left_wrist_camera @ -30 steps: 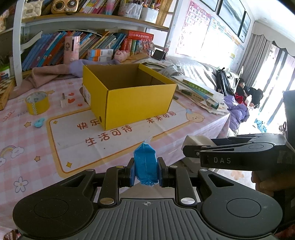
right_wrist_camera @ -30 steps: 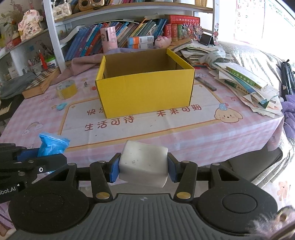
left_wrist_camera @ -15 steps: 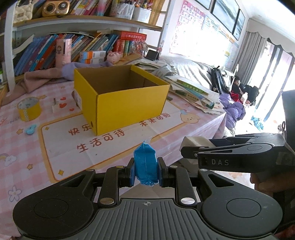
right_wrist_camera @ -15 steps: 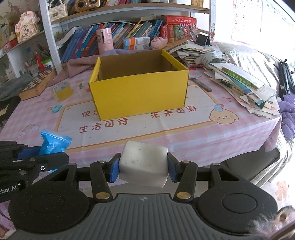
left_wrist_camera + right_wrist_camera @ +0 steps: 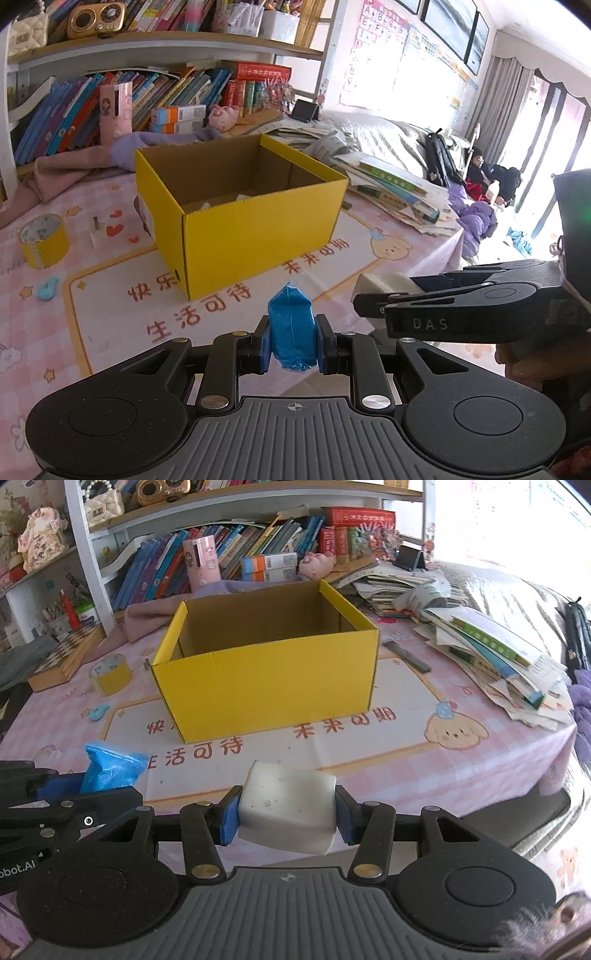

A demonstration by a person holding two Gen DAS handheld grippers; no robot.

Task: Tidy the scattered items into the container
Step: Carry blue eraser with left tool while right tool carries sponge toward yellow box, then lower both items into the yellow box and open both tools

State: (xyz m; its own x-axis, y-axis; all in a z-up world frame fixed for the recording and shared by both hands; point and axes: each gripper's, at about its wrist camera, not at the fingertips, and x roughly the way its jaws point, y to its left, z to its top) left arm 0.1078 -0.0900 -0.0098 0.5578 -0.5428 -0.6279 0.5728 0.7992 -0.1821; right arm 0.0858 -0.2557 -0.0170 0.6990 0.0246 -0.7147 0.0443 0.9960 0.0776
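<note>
The blue plastic pouch (image 5: 292,328), soft and light, sat pinched at mid-body in the left gripper (image 5: 291,345); the white block (image 5: 288,806), apparently stiff and smooth, was clamped across its sides by the right gripper (image 5: 287,818). Both hung short of the yellow cardboard box (image 5: 269,690) on the surface (image 5: 424,771), which loomed nearer than a second earlier.

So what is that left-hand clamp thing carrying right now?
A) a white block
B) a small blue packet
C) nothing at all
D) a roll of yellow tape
B: the left gripper has its pads pressed on the small blue packet; the white block sits in the right gripper, and the roll of yellow tape lies on the table beside the yellow box.
</note>
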